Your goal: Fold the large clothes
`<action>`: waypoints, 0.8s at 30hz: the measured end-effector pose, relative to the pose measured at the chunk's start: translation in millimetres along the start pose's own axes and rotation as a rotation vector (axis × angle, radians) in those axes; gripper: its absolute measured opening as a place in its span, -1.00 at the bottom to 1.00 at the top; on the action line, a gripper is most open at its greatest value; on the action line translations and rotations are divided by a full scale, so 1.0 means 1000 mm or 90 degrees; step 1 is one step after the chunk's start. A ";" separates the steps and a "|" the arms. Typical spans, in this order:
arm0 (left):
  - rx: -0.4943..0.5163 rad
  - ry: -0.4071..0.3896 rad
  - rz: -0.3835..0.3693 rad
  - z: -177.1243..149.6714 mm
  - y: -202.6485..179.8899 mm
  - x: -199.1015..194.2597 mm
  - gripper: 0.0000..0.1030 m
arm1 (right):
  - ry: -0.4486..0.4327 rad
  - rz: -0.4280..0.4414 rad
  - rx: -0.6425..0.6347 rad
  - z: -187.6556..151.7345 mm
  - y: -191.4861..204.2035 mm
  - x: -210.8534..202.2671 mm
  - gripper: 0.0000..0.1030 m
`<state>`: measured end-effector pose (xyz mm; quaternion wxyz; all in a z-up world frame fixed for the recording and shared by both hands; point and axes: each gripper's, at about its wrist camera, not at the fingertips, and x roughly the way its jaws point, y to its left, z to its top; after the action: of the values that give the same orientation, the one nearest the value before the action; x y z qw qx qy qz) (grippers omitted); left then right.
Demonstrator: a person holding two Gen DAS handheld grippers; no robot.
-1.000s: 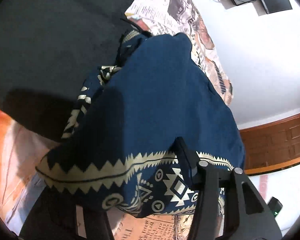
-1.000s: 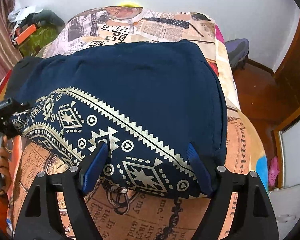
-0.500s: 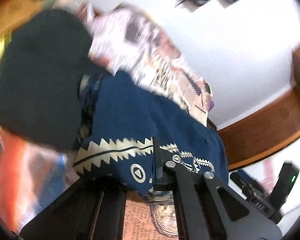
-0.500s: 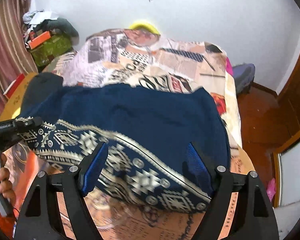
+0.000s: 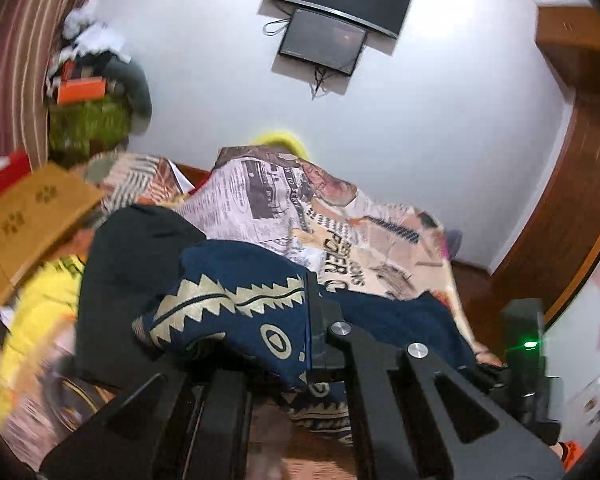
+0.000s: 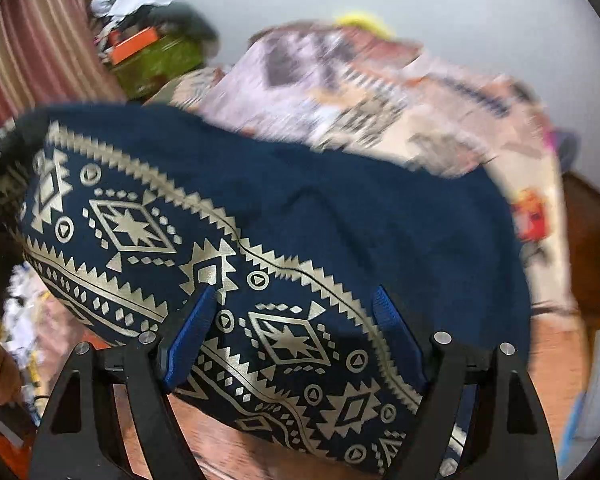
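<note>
Fold under way: left gripper (image 5: 300, 344) clenched on garment (image 6: 300, 216) hem, right gripper (image 6: 296, 340) jaws released; next, right grasps hem.

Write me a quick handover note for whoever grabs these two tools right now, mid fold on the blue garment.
Left tool: shut on the patterned hem of the blue garment, lifting that corner.
Right tool: open, poised over the hem on the other side, gripping nothing.
The garment lies spread on the bed, beside a black garment.
Done: one corner pinched.
Left: grip the other corner, make the fold, smooth it flat.
</note>
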<state>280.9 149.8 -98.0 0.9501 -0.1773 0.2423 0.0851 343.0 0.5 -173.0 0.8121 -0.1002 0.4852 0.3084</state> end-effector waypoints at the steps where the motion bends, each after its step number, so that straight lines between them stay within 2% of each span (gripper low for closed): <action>1: 0.019 0.007 0.008 -0.001 -0.003 0.005 -0.97 | 0.020 0.018 0.010 -0.002 0.003 0.013 0.51; 4: 0.046 0.031 0.014 -0.008 -0.006 0.019 -0.97 | 0.084 0.074 0.039 -0.006 0.008 0.047 0.51; 7: 0.070 0.030 0.004 -0.008 -0.016 0.019 -0.97 | 0.084 0.081 0.042 -0.007 0.005 0.047 0.51; 10: 0.094 0.033 -0.025 -0.006 -0.035 0.020 -0.97 | 0.068 0.085 0.042 -0.008 -0.008 0.025 0.51; 15: 0.158 0.059 -0.085 -0.012 -0.093 0.032 -0.97 | -0.032 0.012 0.072 -0.023 -0.052 -0.040 0.51; 19: 0.228 0.100 -0.147 -0.038 -0.146 0.044 -0.97 | -0.085 -0.059 0.124 -0.041 -0.099 -0.085 0.51; 21: 0.254 0.139 -0.181 -0.057 -0.167 0.053 -0.97 | -0.096 -0.106 0.144 -0.053 -0.119 -0.102 0.52; 24: 0.284 0.252 -0.236 -0.094 -0.189 0.078 -0.97 | -0.095 -0.141 0.164 -0.071 -0.141 -0.117 0.51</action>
<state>355.2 -54.0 -157.9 0.8994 -0.0197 0.3980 -0.1797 335.7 -190.7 -129.5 0.8811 -0.0251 0.4447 0.1587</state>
